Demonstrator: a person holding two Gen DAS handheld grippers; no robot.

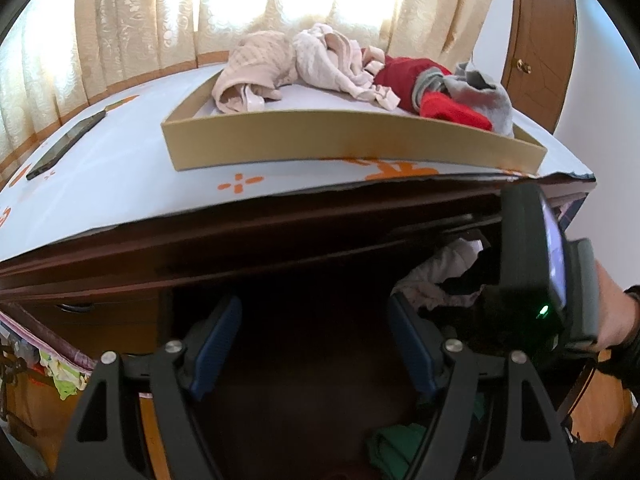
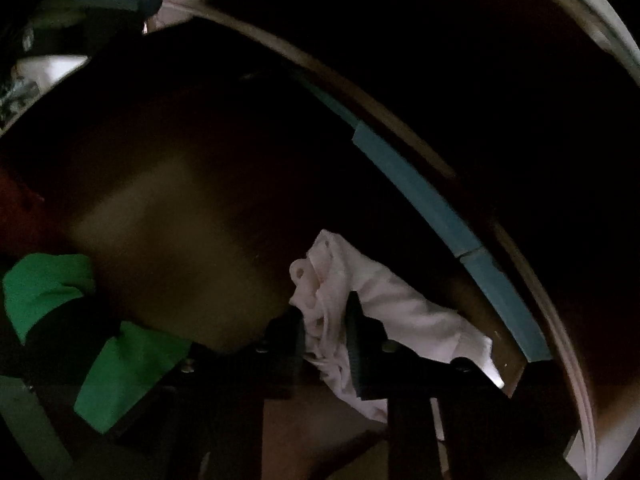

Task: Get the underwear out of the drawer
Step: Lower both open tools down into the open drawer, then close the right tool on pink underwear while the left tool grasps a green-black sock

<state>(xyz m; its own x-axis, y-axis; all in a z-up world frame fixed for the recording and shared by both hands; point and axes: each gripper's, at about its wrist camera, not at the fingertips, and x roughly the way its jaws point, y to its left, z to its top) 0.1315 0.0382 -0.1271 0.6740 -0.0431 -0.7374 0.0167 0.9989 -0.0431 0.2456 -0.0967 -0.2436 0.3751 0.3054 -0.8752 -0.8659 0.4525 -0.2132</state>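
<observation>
Inside drawer: the right gripper [image 2: 326,336] was pinching a pale garment [image 2: 376,300], cloth bunched between its dark fingers [image 2: 354,340].
Drawer: the drawer [image 2: 172,216] was dim, its wood floor bare at 10 o'clock of the grip; a blue strip [image 2: 416,196] ran along the edge at 1 o'clock.
Green cloth: a green cloth [image 2: 44,284] lay at 9 o'clock, apart from the pale garment.
Left gripper: the left gripper [image 1: 316,340] was spread and held nothing, hovering before the dark opening.
Tray: a tray [image 1: 320,144] sat on the tabletop [image 1: 120,168] at 12 o'clock, already holding underwear [image 1: 320,60]; a phone [image 1: 66,144] lay at 10 o'clock.
Risk: the trailing cloth at 4 o'clock could probably snag on the drawer edge during the lift and slip free, since only a fold looked caught.
Risk two: dim light might hide a second item dragged along.
</observation>
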